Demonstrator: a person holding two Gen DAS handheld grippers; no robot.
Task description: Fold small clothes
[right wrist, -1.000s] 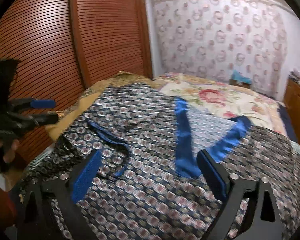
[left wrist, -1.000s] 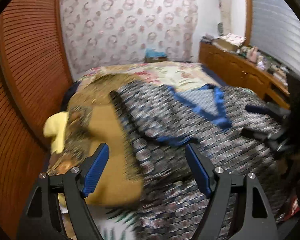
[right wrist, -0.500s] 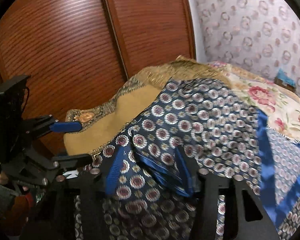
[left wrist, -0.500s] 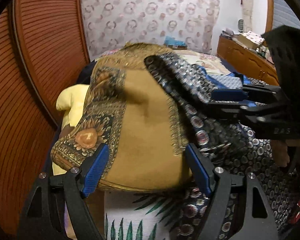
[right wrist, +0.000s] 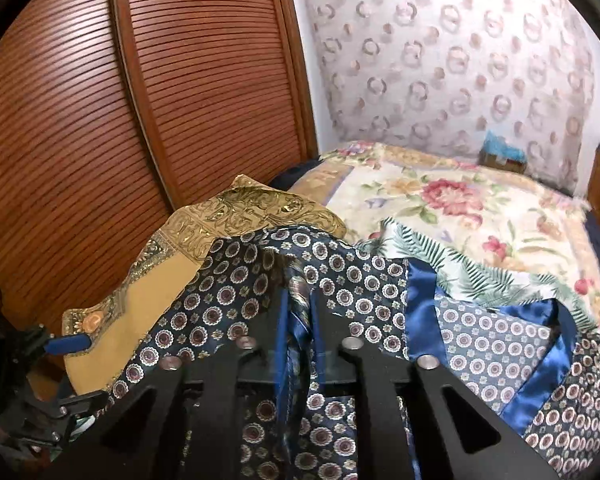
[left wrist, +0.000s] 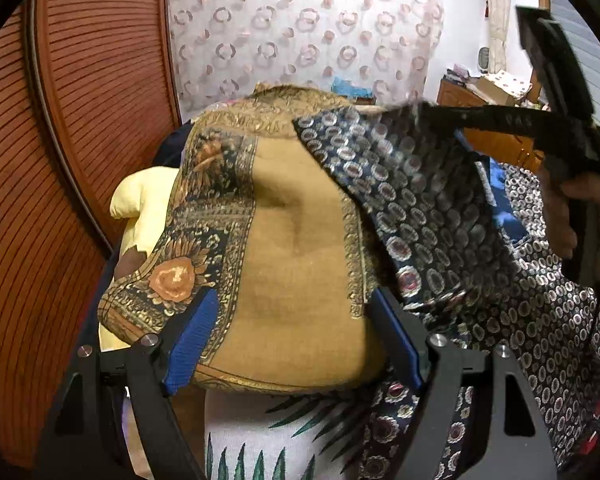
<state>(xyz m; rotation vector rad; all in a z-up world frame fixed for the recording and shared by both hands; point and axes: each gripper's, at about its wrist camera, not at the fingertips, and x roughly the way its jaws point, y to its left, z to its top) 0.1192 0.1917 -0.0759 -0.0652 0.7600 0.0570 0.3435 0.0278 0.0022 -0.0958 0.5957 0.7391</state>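
Observation:
A navy patterned silk garment (right wrist: 340, 280) with blue satin trim lies on the bed and over a mustard cushion (left wrist: 300, 264). My right gripper (right wrist: 299, 292) is shut on a fold of this garment and lifts it; it shows in the left wrist view (left wrist: 440, 120) holding the cloth up at the right. My left gripper (left wrist: 296, 320) is open and empty, its jaws on either side of the mustard cushion's near edge. It also shows in the right wrist view (right wrist: 70, 368) at the lower left.
A wooden slatted wardrobe (right wrist: 140, 120) stands close on the left. A floral bedspread (right wrist: 460, 208) covers the bed. A yellow pillow (left wrist: 140, 200) sits left of the cushion. A wooden dresser (left wrist: 480, 96) with clutter stands at the far right.
My right gripper closed on a fold of the patterned garment and lifted it. My left gripper moved left toward the mustard cushion and stayed open.

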